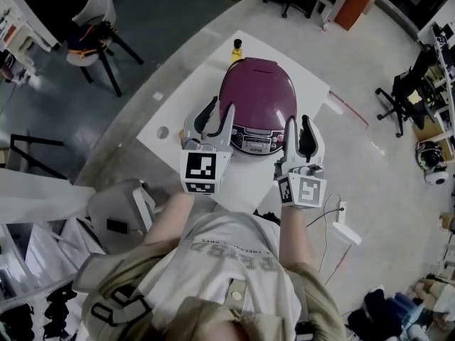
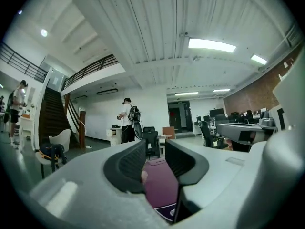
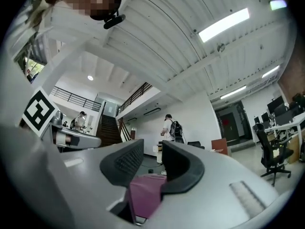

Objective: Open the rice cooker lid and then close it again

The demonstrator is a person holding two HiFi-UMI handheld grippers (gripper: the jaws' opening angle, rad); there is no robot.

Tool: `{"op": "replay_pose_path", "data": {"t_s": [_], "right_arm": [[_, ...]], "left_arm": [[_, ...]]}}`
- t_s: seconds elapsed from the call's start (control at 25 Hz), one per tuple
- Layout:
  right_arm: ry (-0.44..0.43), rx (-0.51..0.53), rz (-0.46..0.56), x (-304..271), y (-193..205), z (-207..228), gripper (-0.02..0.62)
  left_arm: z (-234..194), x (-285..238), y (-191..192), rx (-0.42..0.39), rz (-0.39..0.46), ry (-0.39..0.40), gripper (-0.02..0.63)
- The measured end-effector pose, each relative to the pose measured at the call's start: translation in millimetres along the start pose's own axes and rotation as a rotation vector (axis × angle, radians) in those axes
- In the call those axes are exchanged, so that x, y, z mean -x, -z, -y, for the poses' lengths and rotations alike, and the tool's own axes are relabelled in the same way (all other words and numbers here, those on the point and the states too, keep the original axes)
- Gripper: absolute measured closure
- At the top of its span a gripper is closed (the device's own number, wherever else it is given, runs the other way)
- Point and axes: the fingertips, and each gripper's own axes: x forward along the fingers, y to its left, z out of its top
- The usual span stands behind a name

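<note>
On the flat white table [image 1: 186, 116] sits the rounded, glossy maroon rice cooker [image 1: 256, 91], lid down, its silvery control panel [image 1: 254, 142] facing the person, the print too small to read. Just in front of the cooker, the left gripper [image 1: 219, 112] and right gripper [image 1: 298, 125], smooth grey plastic with ribbed black pads, hang with jaws slightly parted, grasping nothing. Each carries a cube [image 1: 200, 172] of black-and-white square markers.

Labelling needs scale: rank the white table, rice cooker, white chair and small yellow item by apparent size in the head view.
1. white table
2-3. rice cooker and white chair look about alike; the chair stands farther off, so unranked.
4. small yellow item
</note>
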Motion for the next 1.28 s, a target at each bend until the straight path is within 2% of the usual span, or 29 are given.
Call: {"op": "replay_pose_path", "data": {"t_s": [0.4,0.48,1.04,1.28], "right_arm": [[0.05,0.041,-0.005,14.4,-6.5,-6.5,0.575],[0.056,0.046,-0.009,16.1,-7.6,-7.6,0.594],[0.071,0.114,-0.007,18.3,-19.2,-14.9,0.595],[0.083,0.18,-0.017,18.3,-20.6,-12.1,0.597]], "left_arm": [[-12.8,18.9,-0.9,-0.004,0.039,-0.048,0.597],[-12.9,21.6,-2.5,-0.013,0.049,-0.047,0.597],[-15.8,28.0,-7.2,-0.01,0.076,-0.037,0.597],[-10.6,27.8,-6.4,-0.025,0.078,-0.026,0.597]]}}
